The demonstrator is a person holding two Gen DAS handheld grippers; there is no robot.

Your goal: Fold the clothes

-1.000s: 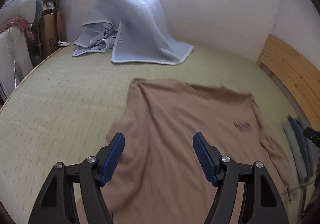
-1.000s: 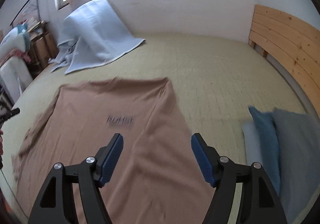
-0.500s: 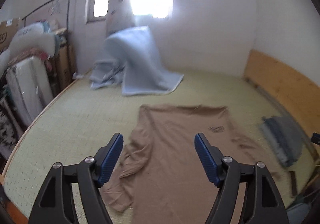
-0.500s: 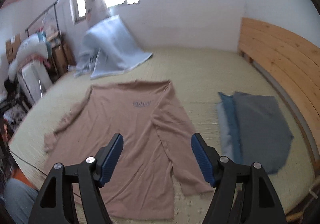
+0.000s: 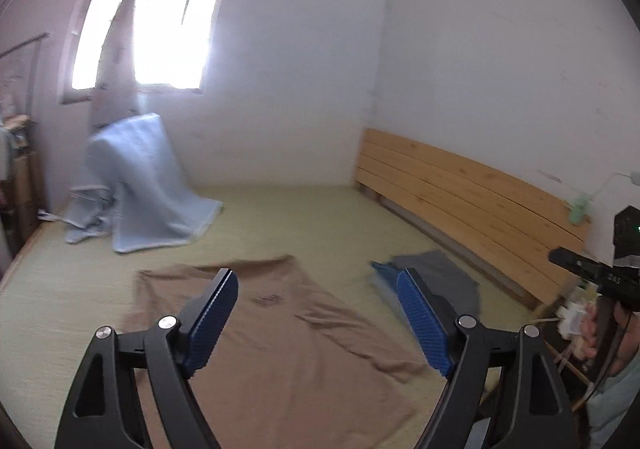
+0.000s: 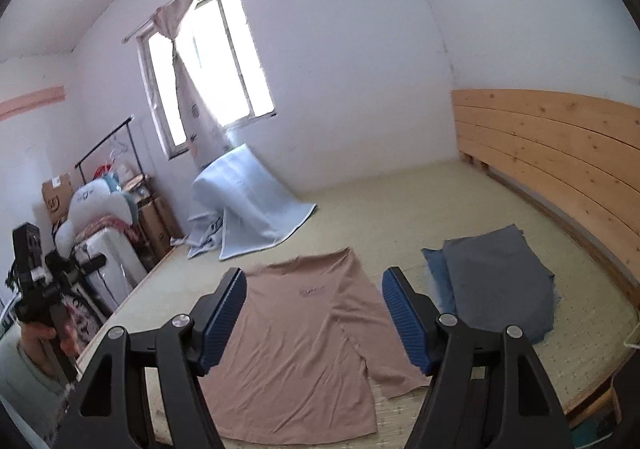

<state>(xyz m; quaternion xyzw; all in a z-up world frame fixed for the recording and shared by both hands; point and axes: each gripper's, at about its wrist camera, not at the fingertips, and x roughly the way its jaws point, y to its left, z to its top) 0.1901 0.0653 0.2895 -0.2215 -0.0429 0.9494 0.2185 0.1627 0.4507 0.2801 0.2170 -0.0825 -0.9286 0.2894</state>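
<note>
Shirt (image 6: 304,349): flat on mat (image 6: 400,217), centre.
Folded pile (image 6: 496,285): right of shirt, near headboard (image 6: 560,153).
Blanket (image 6: 248,205): behind shirt, under window (image 6: 208,61).
Rack (image 6: 108,153): far left.

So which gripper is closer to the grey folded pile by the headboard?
Right. The right gripper hangs near the grey pile; the left gripper, jaws opening on nothing, is on the tan shirt's other side.

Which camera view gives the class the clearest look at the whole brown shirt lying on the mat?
The right wrist view: the brown shirt lies flat and fairly sharp there, with its chest print and one sleeve visible. The left wrist view shows the same shirt blurred, and its near part is hidden behind the gripper.
</note>
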